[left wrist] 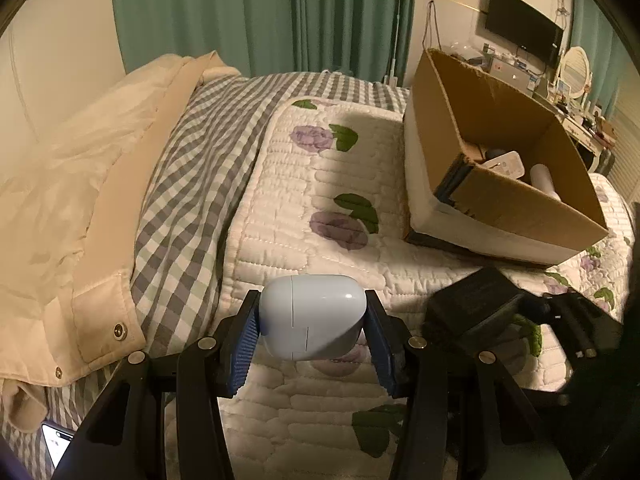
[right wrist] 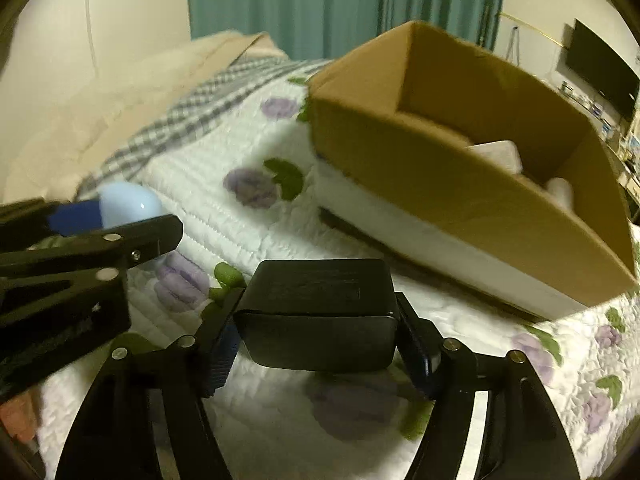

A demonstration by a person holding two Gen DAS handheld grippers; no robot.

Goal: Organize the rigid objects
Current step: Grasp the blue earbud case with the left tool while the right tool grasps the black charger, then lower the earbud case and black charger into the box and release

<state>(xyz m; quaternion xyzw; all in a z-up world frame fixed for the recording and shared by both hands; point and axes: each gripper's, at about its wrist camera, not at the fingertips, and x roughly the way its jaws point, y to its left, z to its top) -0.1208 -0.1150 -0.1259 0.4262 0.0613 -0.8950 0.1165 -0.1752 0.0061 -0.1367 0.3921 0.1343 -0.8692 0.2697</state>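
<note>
Left wrist view: left gripper (left wrist: pixel 312 330) clamps a pale blue rounded plastic case (left wrist: pixel 312 316) between its blue ribbed pads (left wrist: pixel 240 354), held above the white quilted bedspread with purple flowers (left wrist: pixel 320 184). The case's long axis runs crosswise, pad to pad, with its seam line upright. Only this view shows the white remote control (left wrist: pixel 506 164) and a white cylinder (left wrist: pixel 542 178) clearly inside the brown open cardboard box (left wrist: pixel 516 200), plus the cream padded jacket (left wrist: pixel 80 184) on the grey checked sheet (left wrist: pixel 192 184).

Right wrist view: right gripper (right wrist: pixel 318 330) has its jaws set against both ends of a black rectangular box-shaped object (right wrist: pixel 320 312). Its long axis also lies crosswise, broad face up. Whether it is lifted, I cannot tell. Both grippers point down at a slant toward the bed, side by side.
</note>
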